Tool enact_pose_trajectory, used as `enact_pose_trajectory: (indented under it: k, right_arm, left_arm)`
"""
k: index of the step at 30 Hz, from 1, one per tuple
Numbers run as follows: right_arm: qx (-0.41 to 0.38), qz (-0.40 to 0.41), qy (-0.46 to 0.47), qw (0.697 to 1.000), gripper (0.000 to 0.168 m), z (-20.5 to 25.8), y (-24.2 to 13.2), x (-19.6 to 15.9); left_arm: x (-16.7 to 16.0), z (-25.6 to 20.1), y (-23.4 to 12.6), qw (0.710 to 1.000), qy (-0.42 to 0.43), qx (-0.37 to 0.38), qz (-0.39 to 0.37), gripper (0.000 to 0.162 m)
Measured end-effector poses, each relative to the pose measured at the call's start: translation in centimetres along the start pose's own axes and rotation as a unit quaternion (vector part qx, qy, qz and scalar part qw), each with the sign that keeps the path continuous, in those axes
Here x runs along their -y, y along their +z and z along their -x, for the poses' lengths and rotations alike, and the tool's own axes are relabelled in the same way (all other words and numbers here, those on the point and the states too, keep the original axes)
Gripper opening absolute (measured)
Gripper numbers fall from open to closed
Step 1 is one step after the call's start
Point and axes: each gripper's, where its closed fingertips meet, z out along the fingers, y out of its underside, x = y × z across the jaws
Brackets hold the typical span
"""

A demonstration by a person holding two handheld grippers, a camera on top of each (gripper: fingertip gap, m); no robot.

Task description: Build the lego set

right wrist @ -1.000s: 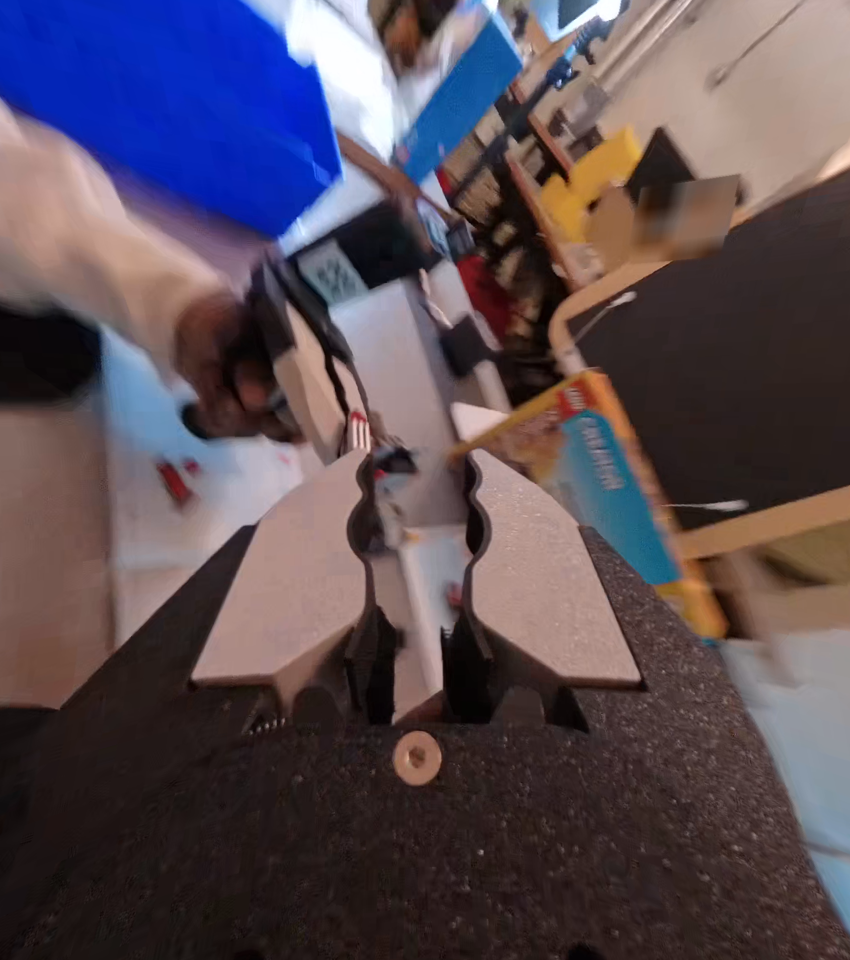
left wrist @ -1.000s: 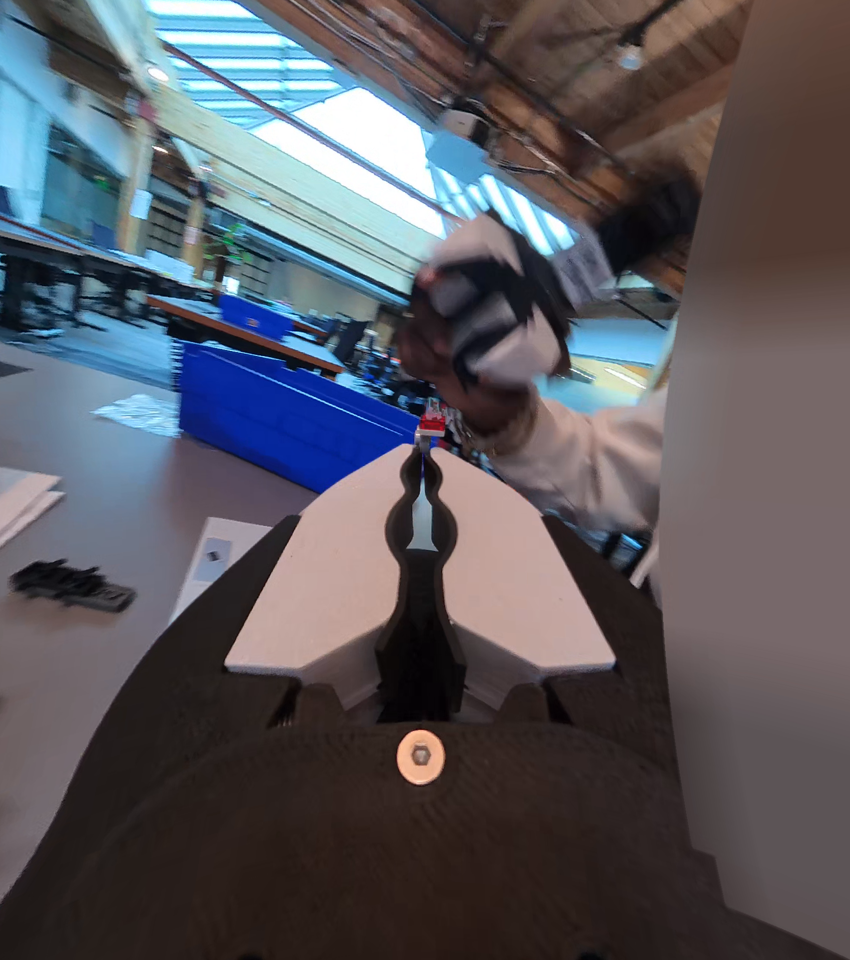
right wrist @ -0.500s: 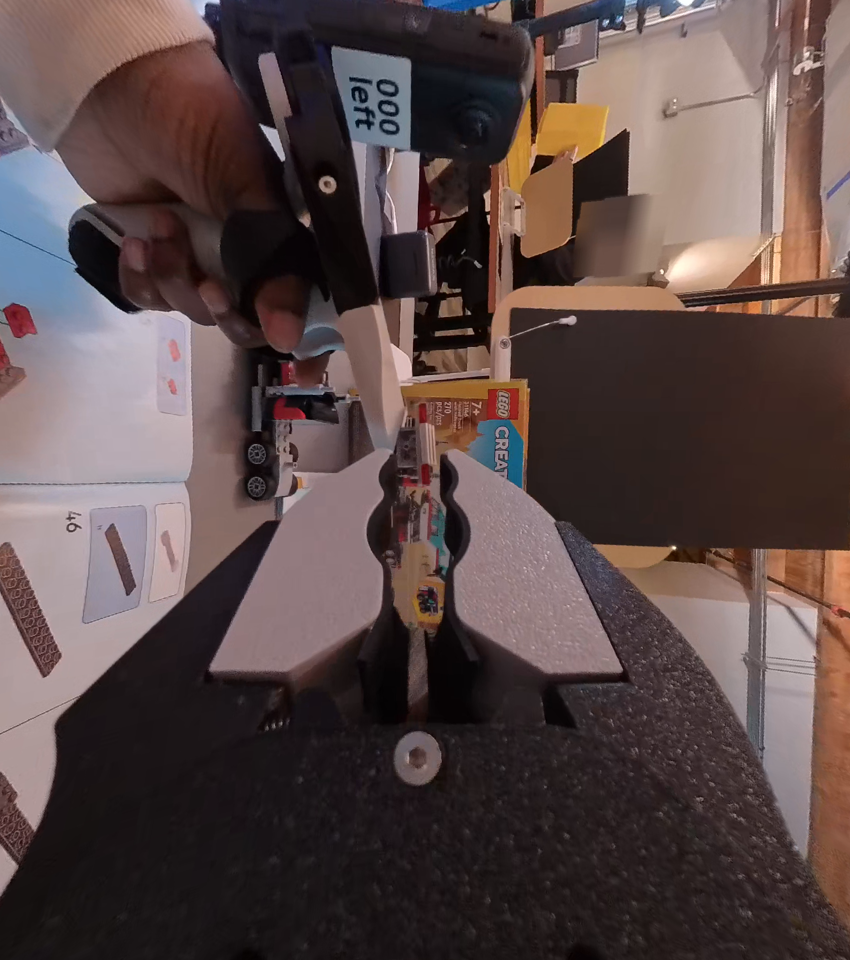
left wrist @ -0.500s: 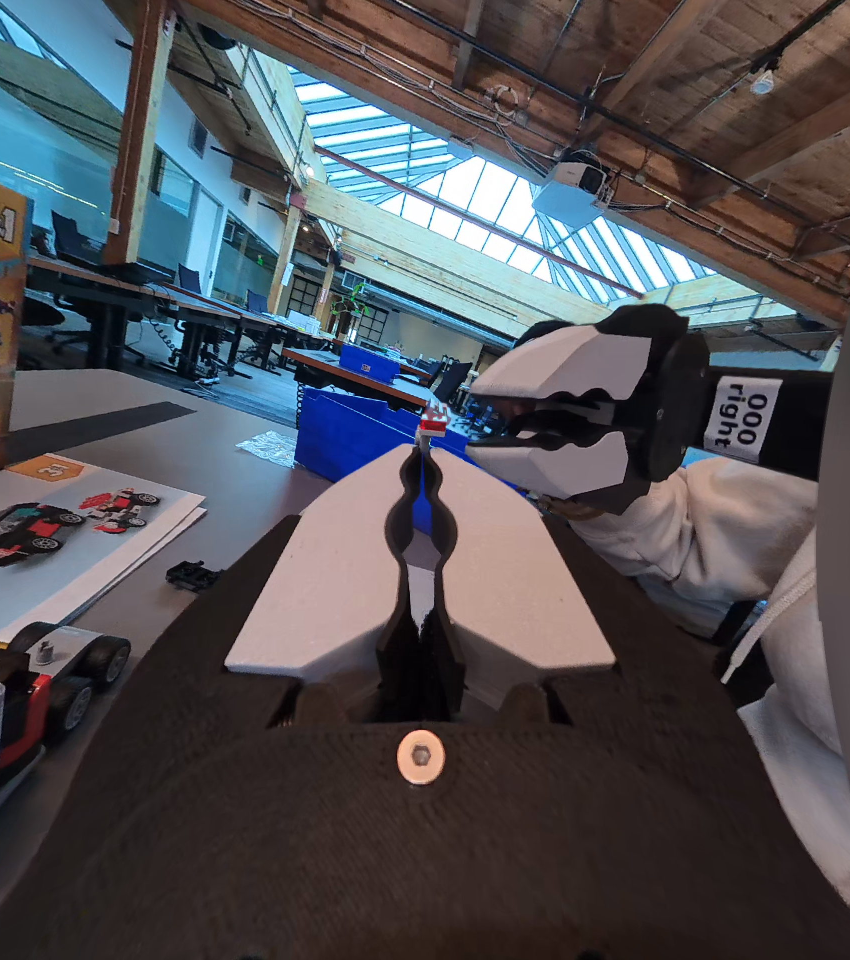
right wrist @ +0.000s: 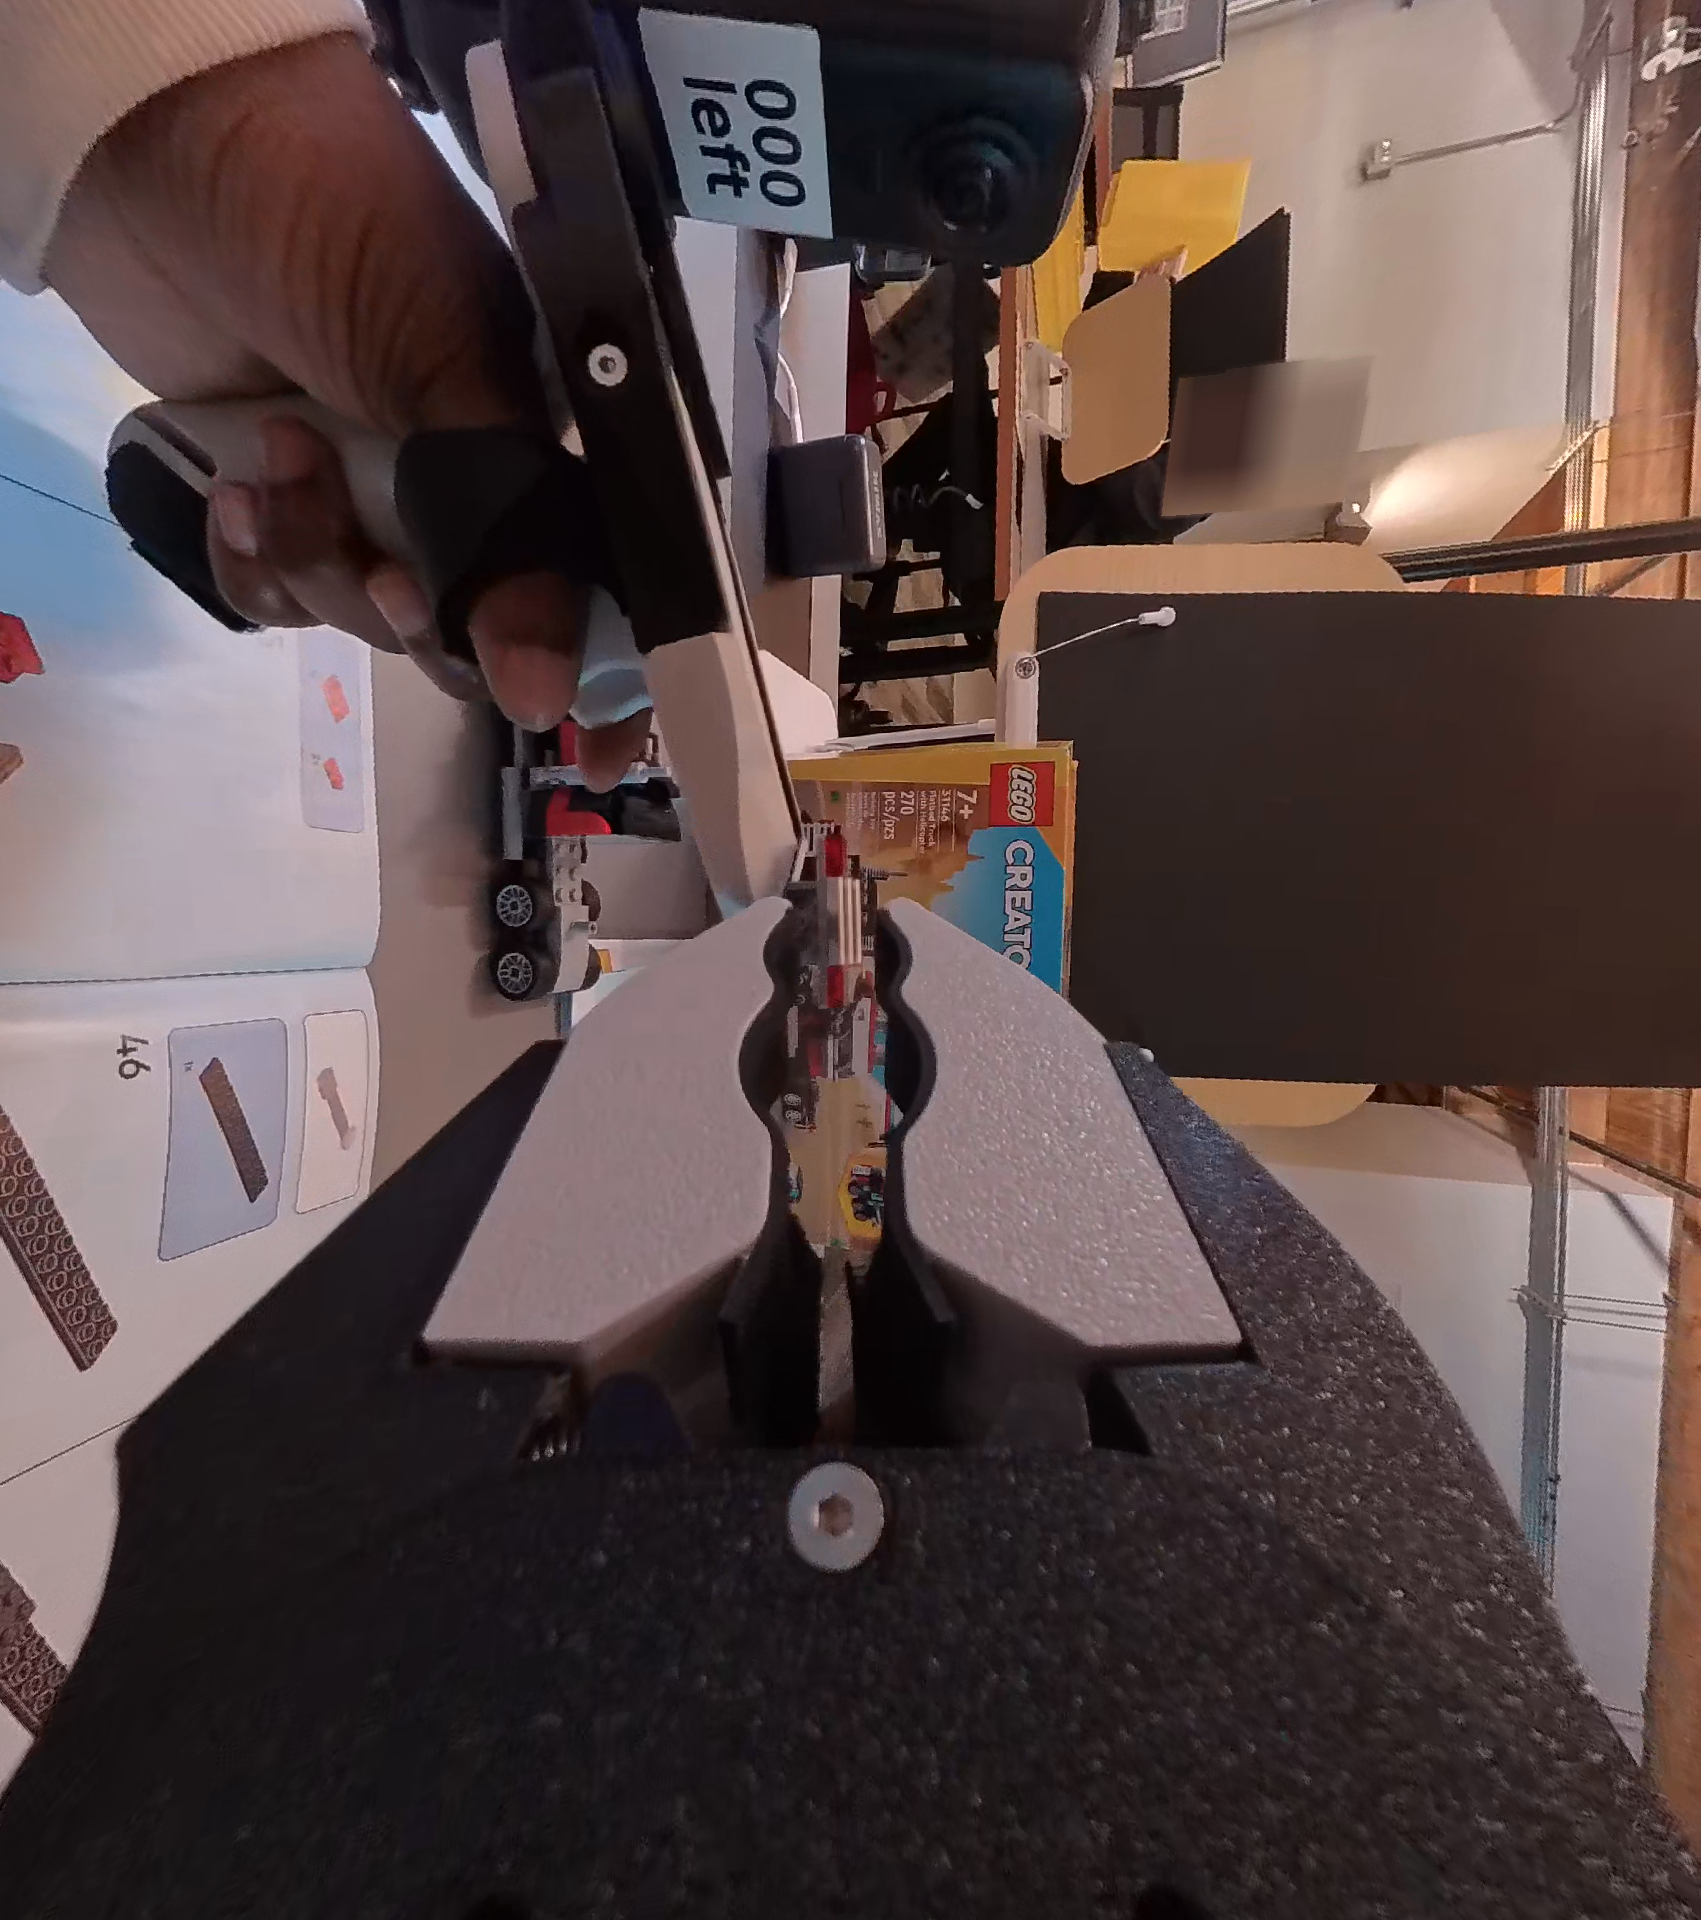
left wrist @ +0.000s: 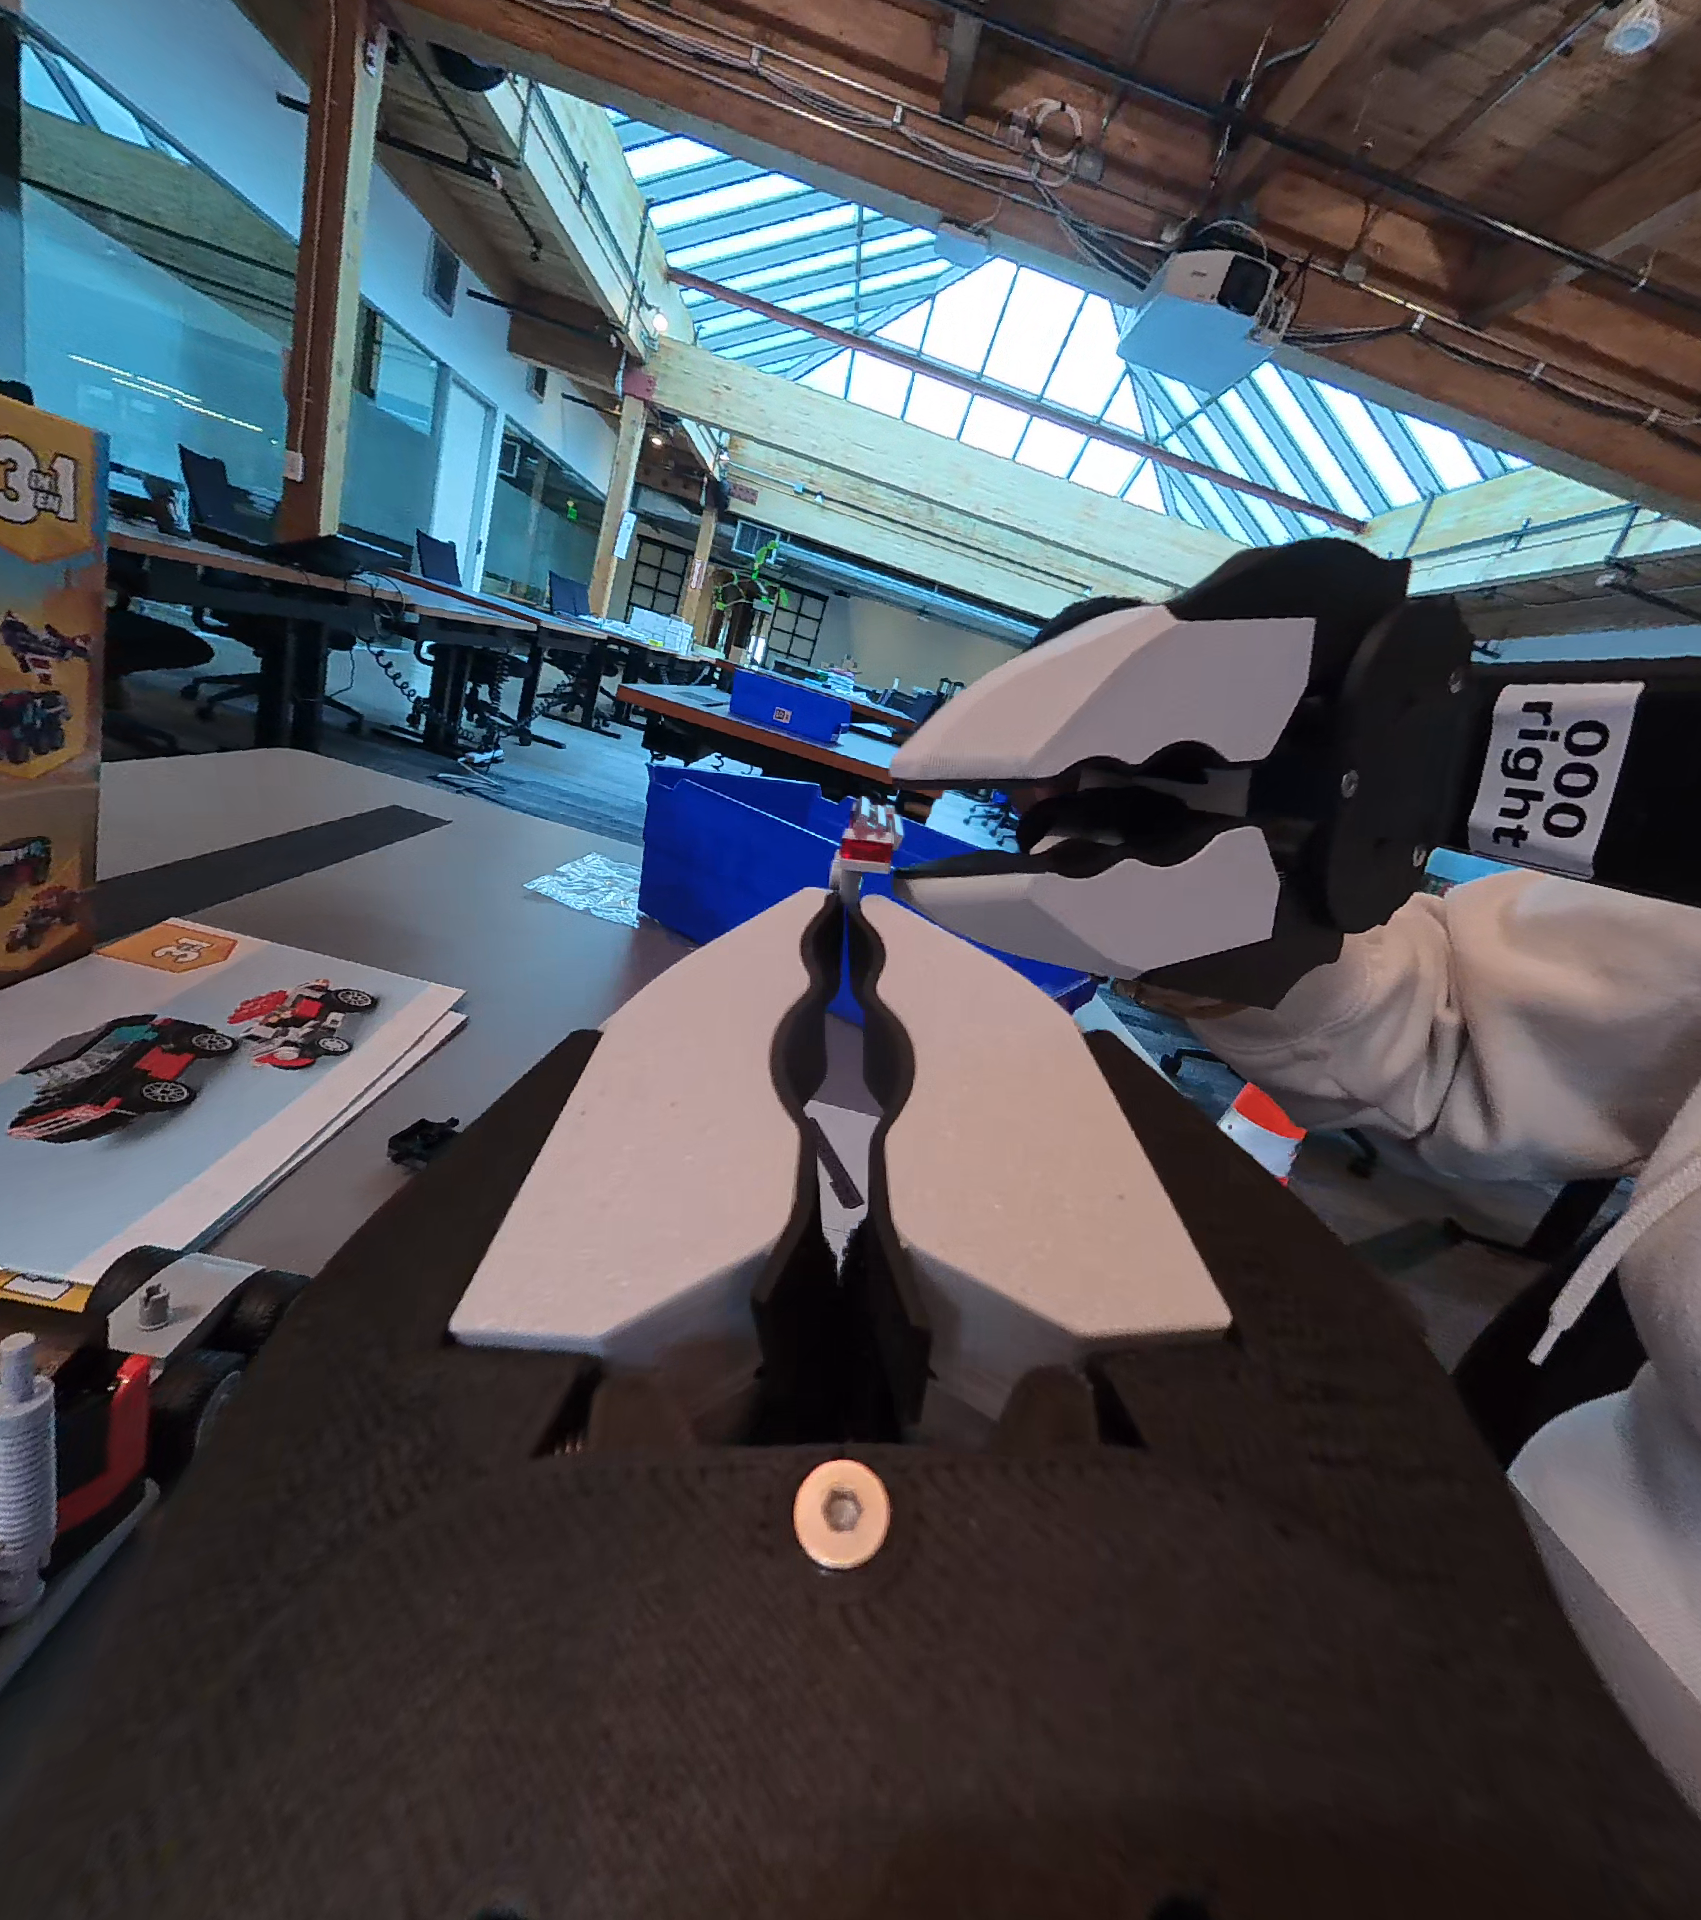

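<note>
The left gripper (left wrist: pixel 847 902) is closed on a small red and white lego piece (left wrist: pixel 868 842), held up above the tabletop (left wrist: pixel 472 925). The right gripper (left wrist: pixel 903 826) comes in from the side, its tips slightly parted around that piece, the lower tip touching it

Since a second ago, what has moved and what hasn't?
The right gripper swung in from a blurred, raised position and now sits tips-on at the small red and white piece, jaws narrowed around it. The left gripper stayed shut on that piece throughout. The part-built truck remains on the table.
</note>
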Motion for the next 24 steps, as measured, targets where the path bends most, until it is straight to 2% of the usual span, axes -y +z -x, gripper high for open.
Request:
enact_pose_trajectory:
  k: [13,24]
  right_arm:
    - [-0.004,0.008,-0.015,1.000,0.006,0.07,0.07,-0.36]
    - [-0.002,-0.007,-0.013,1.000,0.005,-0.11,-0.45,-0.43]
  left_arm:
    - [-0.03,-0.25,0.20,1.000,0.024,0.005,0.004,0.001]
    - [0.15,-0.64,0.39,0.989,0.140,0.043,0.019,0.000]
